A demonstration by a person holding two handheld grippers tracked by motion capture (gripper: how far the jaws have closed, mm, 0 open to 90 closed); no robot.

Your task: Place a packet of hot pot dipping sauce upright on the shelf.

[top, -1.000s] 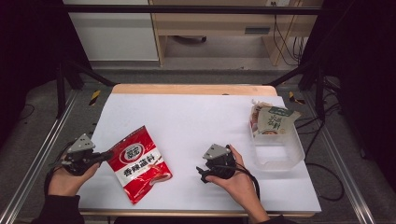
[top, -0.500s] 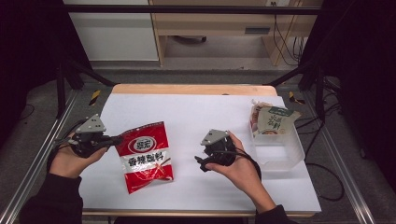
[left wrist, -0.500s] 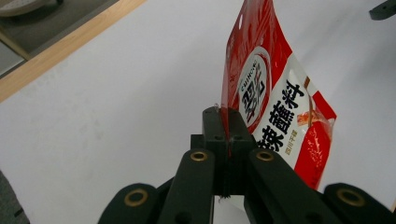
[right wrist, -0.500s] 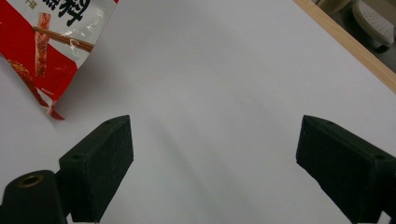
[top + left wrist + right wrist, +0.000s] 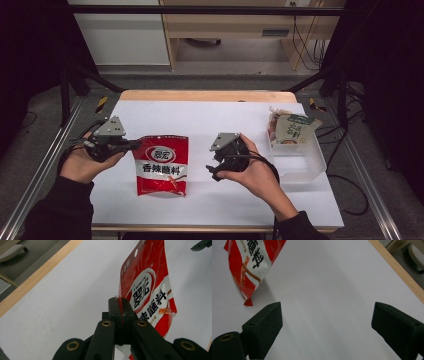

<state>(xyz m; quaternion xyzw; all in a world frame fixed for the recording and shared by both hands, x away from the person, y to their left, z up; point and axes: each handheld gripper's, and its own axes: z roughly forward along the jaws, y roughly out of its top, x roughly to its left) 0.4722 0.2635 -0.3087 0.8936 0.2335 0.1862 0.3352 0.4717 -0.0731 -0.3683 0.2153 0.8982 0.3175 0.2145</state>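
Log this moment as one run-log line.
left gripper: shut on red pouch edge | right gripper: open, holding nothing | clear bin: holds a green-white packet

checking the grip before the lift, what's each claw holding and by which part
The left claw is shut on the red seasoning packet, pinching its side edge near the top corner. The right claw is open and holds nothing.

Left gripper (image 5: pixel 131 145) clamped – right gripper (image 5: pixel 212 168) (agape)

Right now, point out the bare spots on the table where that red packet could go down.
Free: the white table behind the red packet, and the strip between it and the right gripper. Crowded: the right edge, where the clear bin holds a pouch.
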